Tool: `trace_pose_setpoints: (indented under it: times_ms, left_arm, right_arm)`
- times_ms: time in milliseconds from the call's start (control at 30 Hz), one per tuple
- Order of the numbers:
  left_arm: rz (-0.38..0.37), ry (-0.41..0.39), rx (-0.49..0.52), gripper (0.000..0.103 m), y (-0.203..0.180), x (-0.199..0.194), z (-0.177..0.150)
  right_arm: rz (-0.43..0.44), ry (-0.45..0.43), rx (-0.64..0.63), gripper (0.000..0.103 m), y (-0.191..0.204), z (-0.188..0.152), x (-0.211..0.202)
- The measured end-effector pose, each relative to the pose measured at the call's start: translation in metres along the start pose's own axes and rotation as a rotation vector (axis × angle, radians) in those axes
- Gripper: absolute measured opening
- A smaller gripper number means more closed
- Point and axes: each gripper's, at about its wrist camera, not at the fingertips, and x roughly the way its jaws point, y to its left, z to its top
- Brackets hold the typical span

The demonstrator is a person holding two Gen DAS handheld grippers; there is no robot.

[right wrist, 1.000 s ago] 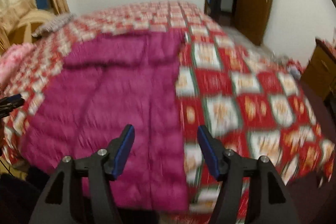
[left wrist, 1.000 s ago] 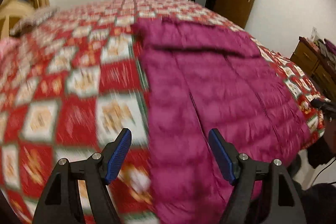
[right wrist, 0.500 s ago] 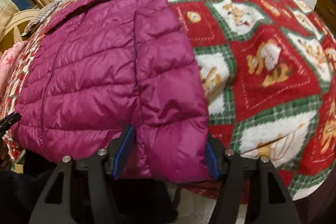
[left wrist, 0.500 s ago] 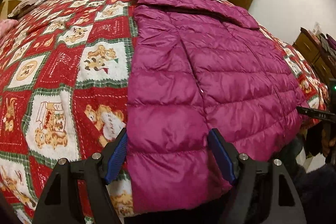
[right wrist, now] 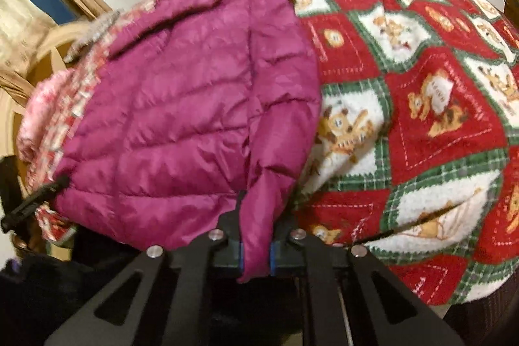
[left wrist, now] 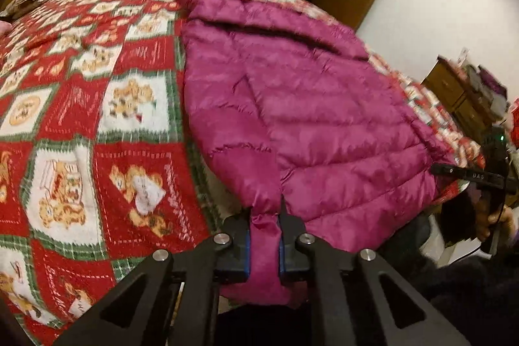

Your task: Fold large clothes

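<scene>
Since half a second ago both claws have clamped shut. One teddy-bear bedspread (left wrist: 97,125) carries one magenta down jacket (left wrist: 308,119), laid flat for folding, hem toward me. My left gripper (left wrist: 264,244) and right gripper (right wrist: 256,240) each pinch a bottom hem corner, two grips, ready to lift evenly.

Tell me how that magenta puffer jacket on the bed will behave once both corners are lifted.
The magenta puffer jacket is likely floppy: its hem bunches where the left hand-held gripper and right hand-held gripper pinch it, so the middle should sag. Its quilted puffiness suggests it is light for its bulk. The shiny shell may slide easily over the fleecy blanket.
</scene>
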Motion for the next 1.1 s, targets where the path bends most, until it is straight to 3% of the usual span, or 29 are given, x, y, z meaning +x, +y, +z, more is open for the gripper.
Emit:
trace_pose_setpoints:
  times_ms: [300, 567, 700, 900, 1100]
  left_arm:
    - [-0.075, -0.143, 0.051, 0.007, -0.02, -0.053, 0.009]
    - [-0.185, -0.262, 0.088, 0.007, -0.032, -0.107, -0.003]
    - [-0.206, -0.32, 0.099, 0.007, -0.034, -0.135, 0.001]
    - [-0.221, -0.385, 0.019, 0.007, -0.013, -0.142, 0.056]
    - [-0.108, -0.344, -0.076, 0.007, 0.015, -0.095, 0.15]
  right_arm:
    - [0.15, -0.141, 0.002, 0.012, 0.014, -0.001, -0.052]
    - [0.212, -0.195, -0.005, 0.012, 0.027, -0.017, -0.095]
    - [0.231, -0.238, 0.0, 0.012, 0.03, -0.021, -0.127]
    - [0.281, -0.322, 0.002, 0.012, 0.037, 0.02, -0.15]
    - [0.319, -0.362, 0.019, 0.012, 0.04, 0.107, -0.135]
